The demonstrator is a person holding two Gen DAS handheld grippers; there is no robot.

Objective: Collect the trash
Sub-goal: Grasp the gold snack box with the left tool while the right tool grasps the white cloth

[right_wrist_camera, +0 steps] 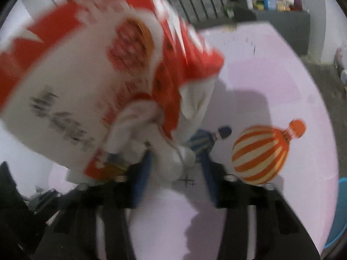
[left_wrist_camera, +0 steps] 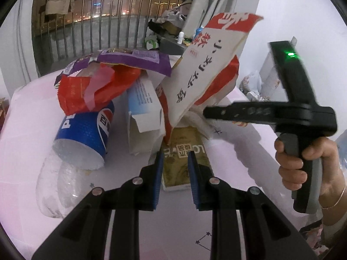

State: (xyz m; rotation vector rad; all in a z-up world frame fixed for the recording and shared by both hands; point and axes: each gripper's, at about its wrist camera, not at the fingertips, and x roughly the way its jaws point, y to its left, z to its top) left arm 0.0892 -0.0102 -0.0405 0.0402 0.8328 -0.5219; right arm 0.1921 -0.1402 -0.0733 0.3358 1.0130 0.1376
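A pile of trash lies on the pink table [left_wrist_camera: 32,121]: a blue Pepsi cup [left_wrist_camera: 86,134] on its side, a red wrapper [left_wrist_camera: 93,88], a purple wrapper [left_wrist_camera: 134,60], a white-blue carton [left_wrist_camera: 144,117], a clear plastic bottle [left_wrist_camera: 54,186] and a flat gold packet [left_wrist_camera: 184,158]. My right gripper [left_wrist_camera: 208,113] is shut on the crumpled end of a white and red paper bag [left_wrist_camera: 206,69] and holds it lifted; in the blurred right wrist view the bag [right_wrist_camera: 76,82] fills the left, between the blue pads [right_wrist_camera: 173,162]. My left gripper [left_wrist_camera: 174,166] is open and empty, low over the gold packet.
A metal railing [left_wrist_camera: 97,21] and a grey shelf with bottles [left_wrist_camera: 173,43] stand behind the table. A hot-air-balloon print [right_wrist_camera: 262,153] marks the tablecloth. A blue container edge [right_wrist_camera: 340,212] shows at the table's right.
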